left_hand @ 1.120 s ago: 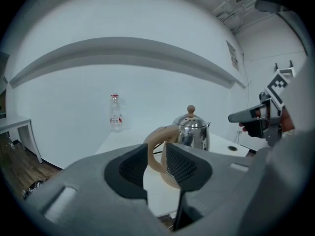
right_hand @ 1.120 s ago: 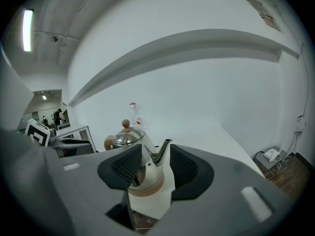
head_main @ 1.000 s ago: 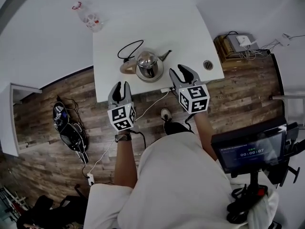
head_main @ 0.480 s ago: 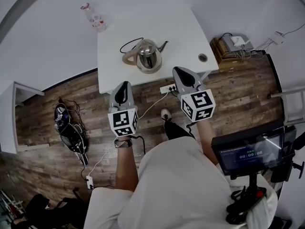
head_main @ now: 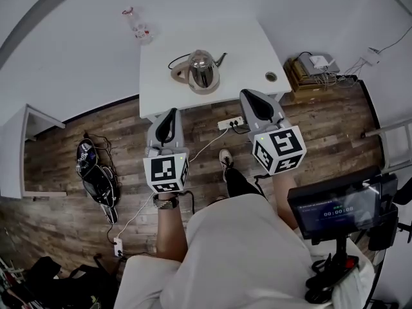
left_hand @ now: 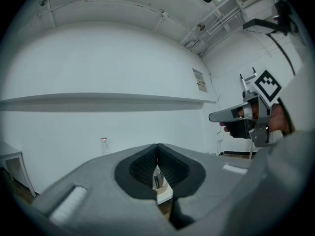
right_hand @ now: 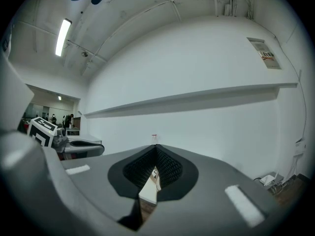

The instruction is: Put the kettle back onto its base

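Both forearms reach forward, side by side. Left gripper (head_main: 170,113) and right gripper (head_main: 247,95) point level toward the table (head_main: 161,95), above the floor (head_main: 58,172) and short of the table edge. Both sets of jaws are closed and empty. The kettle (head_main: 203,71) stands upright mid-table, well apart from both. Wall notice (right_hand: 267,58): illegible. Screen (head_main: 335,206) digits: unreadable.

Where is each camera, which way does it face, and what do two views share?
Head view: on the person's head, steeply down at table, kettle, left gripper, right gripper, forearms.
Left gripper view: on the left gripper, level past shut jaws at the wall; right gripper shows.
Right gripper view: likewise on its gripper; left gripper shows.
Both gripper views share the bottle.
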`<state>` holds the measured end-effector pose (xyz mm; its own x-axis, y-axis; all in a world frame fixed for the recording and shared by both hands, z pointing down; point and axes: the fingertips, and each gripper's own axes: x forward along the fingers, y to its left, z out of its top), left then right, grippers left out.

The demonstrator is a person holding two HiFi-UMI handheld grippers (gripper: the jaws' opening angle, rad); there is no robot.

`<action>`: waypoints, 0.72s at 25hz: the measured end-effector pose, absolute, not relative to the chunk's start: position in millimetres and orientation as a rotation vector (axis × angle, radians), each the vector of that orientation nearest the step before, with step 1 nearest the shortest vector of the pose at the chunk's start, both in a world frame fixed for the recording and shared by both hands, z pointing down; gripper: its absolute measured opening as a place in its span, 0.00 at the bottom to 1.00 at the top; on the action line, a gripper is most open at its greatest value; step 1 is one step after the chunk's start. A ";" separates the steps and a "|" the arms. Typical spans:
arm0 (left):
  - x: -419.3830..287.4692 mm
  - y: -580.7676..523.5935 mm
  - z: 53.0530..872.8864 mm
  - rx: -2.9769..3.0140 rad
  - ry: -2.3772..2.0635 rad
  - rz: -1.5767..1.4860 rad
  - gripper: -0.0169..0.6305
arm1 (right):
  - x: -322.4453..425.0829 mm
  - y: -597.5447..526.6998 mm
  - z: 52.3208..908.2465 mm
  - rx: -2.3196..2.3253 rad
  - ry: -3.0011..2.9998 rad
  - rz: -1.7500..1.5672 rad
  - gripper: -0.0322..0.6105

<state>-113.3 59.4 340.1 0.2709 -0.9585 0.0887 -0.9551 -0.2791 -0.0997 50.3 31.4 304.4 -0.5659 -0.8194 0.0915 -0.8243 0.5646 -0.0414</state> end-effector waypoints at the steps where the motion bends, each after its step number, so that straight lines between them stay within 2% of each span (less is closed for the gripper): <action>1: -111.4 65.1 334.1 -2.479 1.863 -0.198 0.04 | 51.5 37.4 299.1 1.431 -2.728 0.112 0.05; 18: -107.2 141.9 283.8 -2.422 1.803 -0.151 0.04 | 48.2 119.3 250.6 1.444 -2.782 -0.001 0.05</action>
